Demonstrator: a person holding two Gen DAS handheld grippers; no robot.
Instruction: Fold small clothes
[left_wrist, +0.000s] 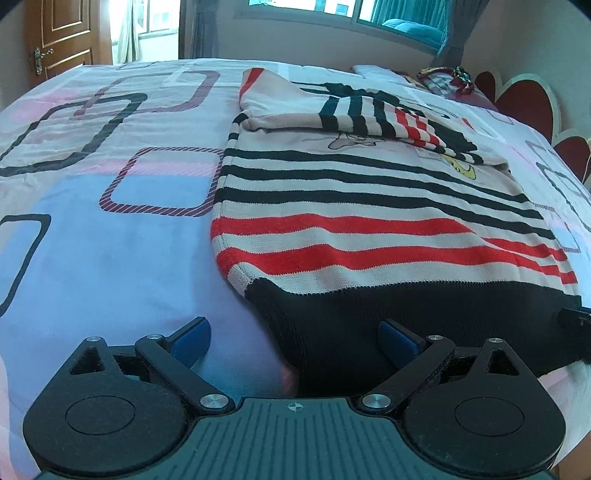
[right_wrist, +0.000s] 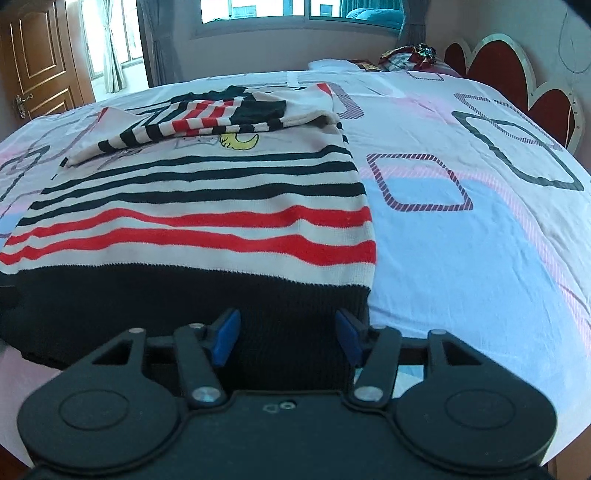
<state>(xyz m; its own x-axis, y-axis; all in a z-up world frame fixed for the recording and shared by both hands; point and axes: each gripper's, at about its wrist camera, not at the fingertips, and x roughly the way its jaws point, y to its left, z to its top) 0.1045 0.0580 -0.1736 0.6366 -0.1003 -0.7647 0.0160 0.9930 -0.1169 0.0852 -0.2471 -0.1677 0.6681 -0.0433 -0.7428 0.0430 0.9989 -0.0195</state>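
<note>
A: Where's the garment?

B: The striped knit sweater (left_wrist: 369, 206) lies flat on the patterned bedsheet (left_wrist: 110, 258), both sleeves (right_wrist: 207, 122) already folded across the chest. Its black hem band (right_wrist: 184, 295) is the edge nearest both tools.

A: And the tongs?

B: The left gripper (left_wrist: 293, 341) is spread wide with nothing between its blue pads (left_wrist: 192, 341). It sits at the hem's left corner: one pad is over the sheet, the other over the black band. The right gripper (right_wrist: 288, 338) is also parted, less widely, and holds nothing. It straddles the hem near the right corner.

A: What could go wrong?

B: I'd guess the next step is pinching both corners and carrying the hem up toward the collar. If the left jaws close where they are, they may catch the bedsheet along with the knit, or miss the corner entirely. A bite on only the top layer would pull the front away from the back. Uneven lifting could skew the fold, and a fast swing could shake the sleeves loose.
</note>
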